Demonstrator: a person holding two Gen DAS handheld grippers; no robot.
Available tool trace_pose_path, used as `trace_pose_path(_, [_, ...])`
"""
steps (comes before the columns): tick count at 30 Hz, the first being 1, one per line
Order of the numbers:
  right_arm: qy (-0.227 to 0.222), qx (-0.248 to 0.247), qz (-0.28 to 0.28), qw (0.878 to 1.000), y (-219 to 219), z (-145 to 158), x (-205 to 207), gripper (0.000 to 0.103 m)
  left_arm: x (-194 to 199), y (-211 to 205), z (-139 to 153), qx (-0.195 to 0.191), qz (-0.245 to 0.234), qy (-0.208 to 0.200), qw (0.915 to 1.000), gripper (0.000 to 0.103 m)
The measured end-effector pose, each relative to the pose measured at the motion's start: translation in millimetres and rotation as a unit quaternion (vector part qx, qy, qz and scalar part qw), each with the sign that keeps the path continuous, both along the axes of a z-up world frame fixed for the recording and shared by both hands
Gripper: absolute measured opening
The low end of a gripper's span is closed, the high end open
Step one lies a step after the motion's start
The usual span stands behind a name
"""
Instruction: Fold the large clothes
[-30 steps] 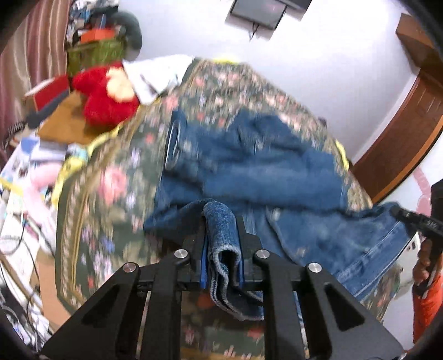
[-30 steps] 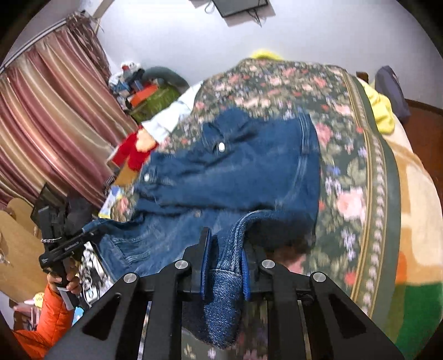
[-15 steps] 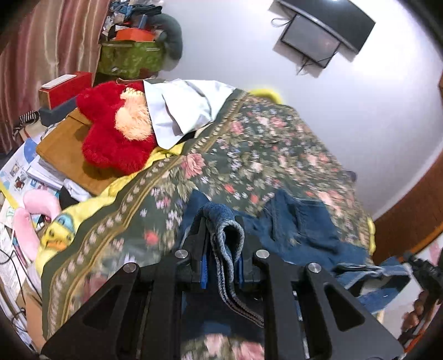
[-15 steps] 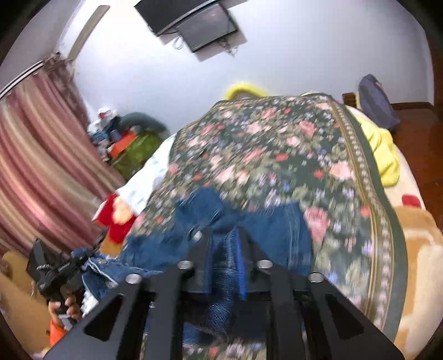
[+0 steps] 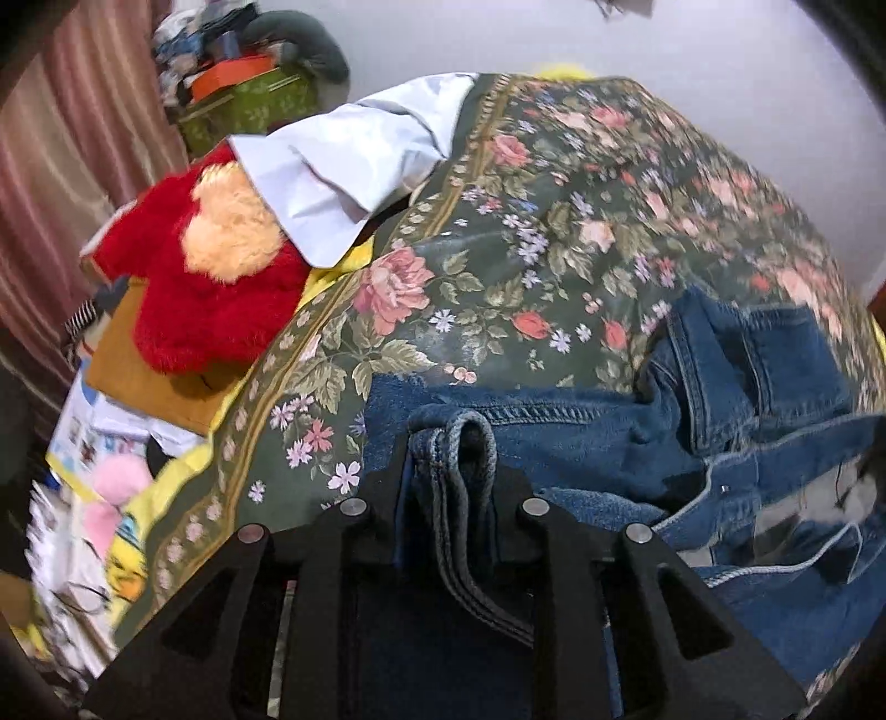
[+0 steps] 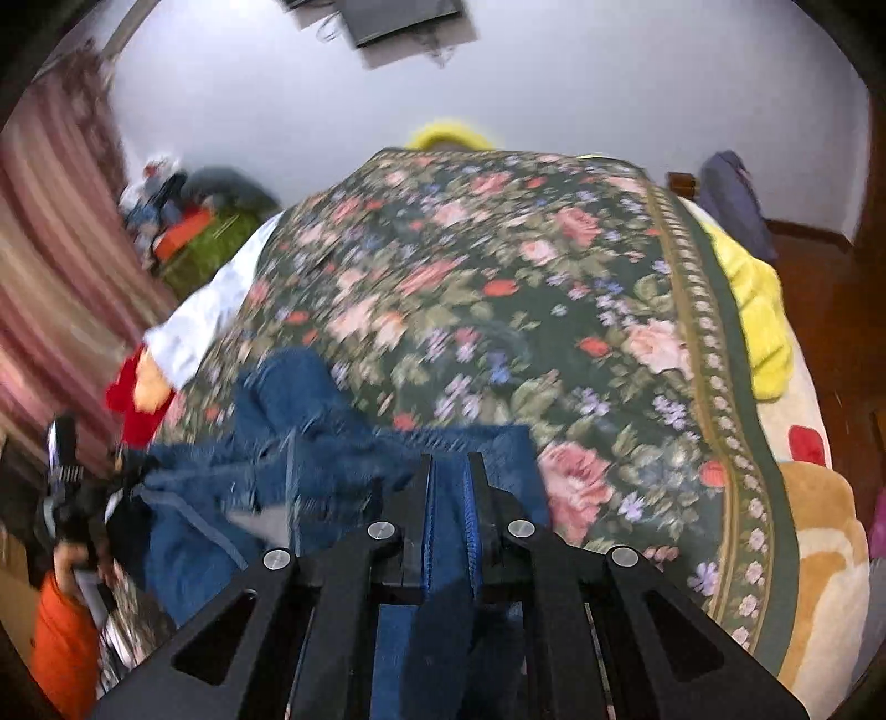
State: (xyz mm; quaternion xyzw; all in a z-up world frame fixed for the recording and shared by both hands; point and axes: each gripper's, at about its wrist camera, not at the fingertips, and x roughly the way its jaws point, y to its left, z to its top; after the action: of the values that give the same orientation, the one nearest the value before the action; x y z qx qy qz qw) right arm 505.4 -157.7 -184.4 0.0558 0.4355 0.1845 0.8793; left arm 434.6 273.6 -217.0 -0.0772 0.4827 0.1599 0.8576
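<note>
1. Denim is clamped in both tools: the left gripper [image 5: 453, 471] is closed on a rolled, stitched hem of the denim jacket [image 5: 598, 443], and the right gripper [image 6: 449, 487] is closed on a flat layer of the same jacket [image 6: 310, 437].
2. Two edge points are judged to be held so that one straight fold line can be carried across the garment together.
3. The jacket is spread, partly bunched, over the floral bedspread [image 5: 554, 232] at the near end of the bed; its collar and button placket are seen to the right in the left wrist view.
4. Beyond the bedspread's left edge, a red plush toy [image 5: 205, 288] is partly covered by a pale blue sheet [image 5: 343, 160]; a green storage box [image 5: 249, 111] stands behind.
5. A wall-mounted screen [image 6: 404, 19] is noted above the bed's far end.
6. No brand, label or legible writing is found; the right wrist view is motion-blurred.
</note>
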Motion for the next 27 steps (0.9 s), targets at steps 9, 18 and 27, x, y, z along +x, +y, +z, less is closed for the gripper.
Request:
trace_pose_path(9, [0.015, -0.027, 0.091, 0.995, 23.7, -2.1, -47.6, 0.008, -38.5, -24.2, 85.9, 0.075, -0.050, -0.084, 0.9925, 0.084])
trace_pose_path(18, [0.051, -0.058, 0.138, 0.987, 40.9, -21.5, -70.9, 0.008, -70.1, -97.5, 56.0, 0.055, -0.175, -0.040, 0.9822, 0.089])
trace_pose_path(27, [0.049, -0.120, 0.192, 0.973, 94.0, -60.9, -67.2, 0.008, -33.0, -151.3, -30.6, 0.079, -0.225, 0.041, 0.9702, 0.089])
